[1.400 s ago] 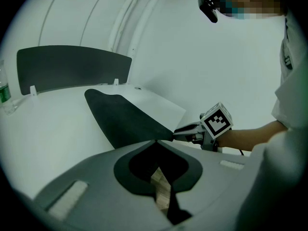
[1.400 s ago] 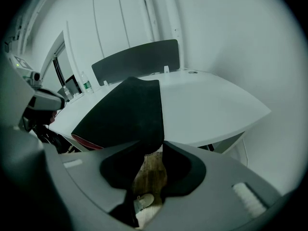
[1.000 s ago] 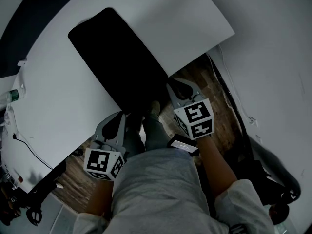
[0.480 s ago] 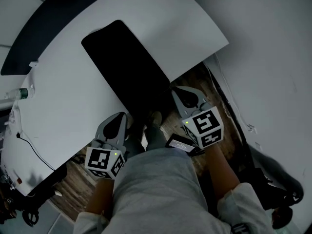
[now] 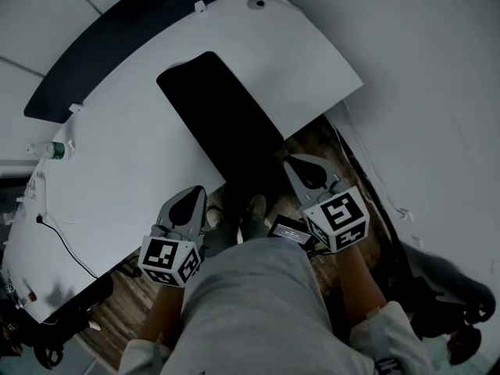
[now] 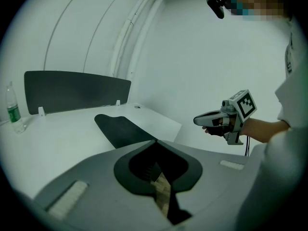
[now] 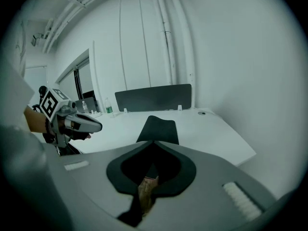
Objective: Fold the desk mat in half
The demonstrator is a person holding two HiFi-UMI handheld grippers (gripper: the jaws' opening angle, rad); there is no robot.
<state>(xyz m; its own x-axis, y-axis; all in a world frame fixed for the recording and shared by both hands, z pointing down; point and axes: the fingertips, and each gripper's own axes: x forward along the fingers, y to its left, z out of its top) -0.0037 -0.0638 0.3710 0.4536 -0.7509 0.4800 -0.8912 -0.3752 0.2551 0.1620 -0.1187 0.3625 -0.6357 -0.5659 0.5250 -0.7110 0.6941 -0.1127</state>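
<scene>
— Right gripper view: what state do the jaws of the right gripper (image 7: 154, 144) show?

— Jaws together, tips meeting in a point. The opening behind the tips shows only wood floor (image 7: 147, 192).

— And the left gripper (image 6: 155, 144)?

— Same condition: jaws together, with floor showing through the gap behind them.

— Is either one clamped on the desk mat (image 5: 219, 120)?

— Cannot be confirmed. The mat lies unfolded on the white table (image 5: 117, 180), with its near end at the table edge facing the person. In each gripper view the gripper's own body covers that near end, so contact at the tips is not readable. In the head view the grippers sit at the table's near edge, one to each side of the mat's near end. The right tip is just beside the mat's corner.

— Containers?

— One: a clear bottle (image 5: 53, 150) with a green label. It stands upright at the table's left end, well apart from the mat and near the dark divider panel (image 6: 77, 91) along the back edge. Its contents cannot be made out.

— Other obstructions?

— The person's torso (image 5: 258, 303) fills the lower head view. The zone under the table edge between the grippers is too dark to read.
</scene>
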